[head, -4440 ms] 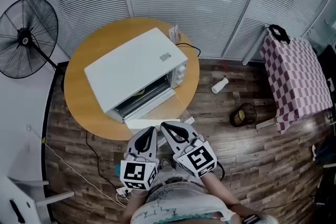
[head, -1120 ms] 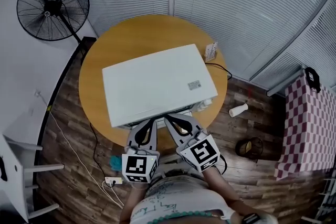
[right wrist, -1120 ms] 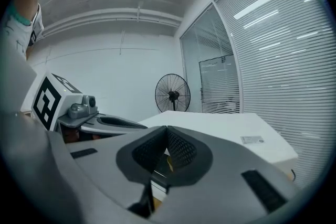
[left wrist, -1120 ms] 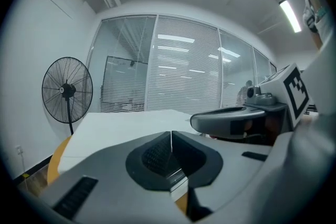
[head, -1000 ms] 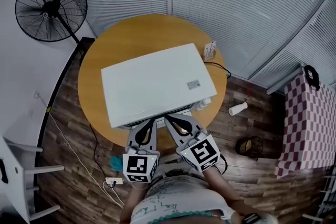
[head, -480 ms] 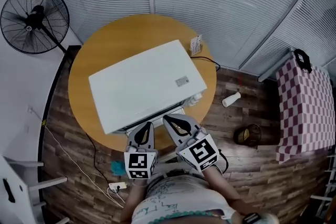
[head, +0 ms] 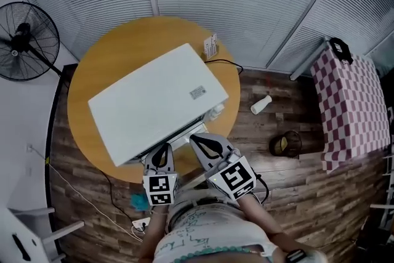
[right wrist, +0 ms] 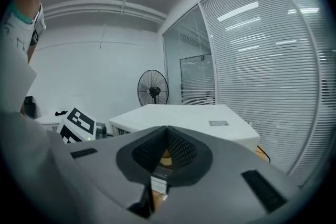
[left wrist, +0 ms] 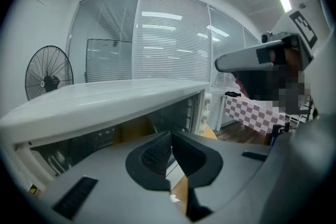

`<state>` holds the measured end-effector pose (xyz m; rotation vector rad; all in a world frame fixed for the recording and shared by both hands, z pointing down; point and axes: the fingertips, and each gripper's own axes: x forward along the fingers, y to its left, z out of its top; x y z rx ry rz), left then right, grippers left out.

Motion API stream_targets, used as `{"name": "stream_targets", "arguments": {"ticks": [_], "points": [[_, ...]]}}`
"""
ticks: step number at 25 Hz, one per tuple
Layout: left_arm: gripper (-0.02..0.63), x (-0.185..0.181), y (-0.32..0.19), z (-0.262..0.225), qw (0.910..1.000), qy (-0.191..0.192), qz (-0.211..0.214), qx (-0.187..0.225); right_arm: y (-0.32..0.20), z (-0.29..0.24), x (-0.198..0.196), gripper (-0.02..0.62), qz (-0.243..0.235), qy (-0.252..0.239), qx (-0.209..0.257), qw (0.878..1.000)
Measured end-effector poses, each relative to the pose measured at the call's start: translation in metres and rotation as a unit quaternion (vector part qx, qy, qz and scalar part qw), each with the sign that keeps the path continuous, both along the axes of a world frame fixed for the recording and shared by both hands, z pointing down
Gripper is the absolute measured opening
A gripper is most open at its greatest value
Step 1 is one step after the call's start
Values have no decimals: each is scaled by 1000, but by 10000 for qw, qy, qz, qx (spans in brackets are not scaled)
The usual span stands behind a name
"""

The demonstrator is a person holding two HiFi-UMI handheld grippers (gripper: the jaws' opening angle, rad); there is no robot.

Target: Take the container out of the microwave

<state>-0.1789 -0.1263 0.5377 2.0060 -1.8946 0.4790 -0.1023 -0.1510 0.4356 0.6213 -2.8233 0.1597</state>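
Observation:
A white microwave (head: 151,101) stands on a round wooden table (head: 92,64). Its door (head: 188,131) hangs open at the front, just ahead of both grippers. In the head view my left gripper (head: 162,148) is shut and empty, low at the front left of the opening. My right gripper (head: 197,140) is shut and empty beside the door. The left gripper view looks along the shut left gripper (left wrist: 170,136) into the dark cavity (left wrist: 173,113). From the right gripper view, the shut right gripper (right wrist: 166,130) points at the microwave (right wrist: 184,115). I cannot make out the container.
A standing fan (head: 21,40) is left of the table. A small card stand (head: 210,45) sits at the table's far edge. On the wooden floor lie a white bottle (head: 260,104) and a round bin (head: 285,143). A checked cloth (head: 351,101) covers furniture at right.
My left gripper has sunk lower in front of the microwave's opening and looks smaller in the head view. The right gripper shifted slightly. Both stayed shut. The head camera swung, so the scene shifted.

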Motion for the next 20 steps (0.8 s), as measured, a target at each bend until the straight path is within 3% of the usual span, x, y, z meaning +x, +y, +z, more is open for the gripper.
{"name": "stream_targets", "arguments": {"ticks": [8,14,17,20], "points": [[17,-9,-13,28,9993,-294,60,-230,-4,4,8,-6,206,1,-1,9998],[20,-14,-29,41,9949,-890,224,-408,-8,6,14,-6,319,78,-54,9994],[120,-14,-38,47,9911,-1193,322,-499,-11,9,18,-6,351,108,-61,9993],[135,-17,-46,54,9846,-1599,380,-590,-13,11,22,-6,403,186,-125,9989]]}}
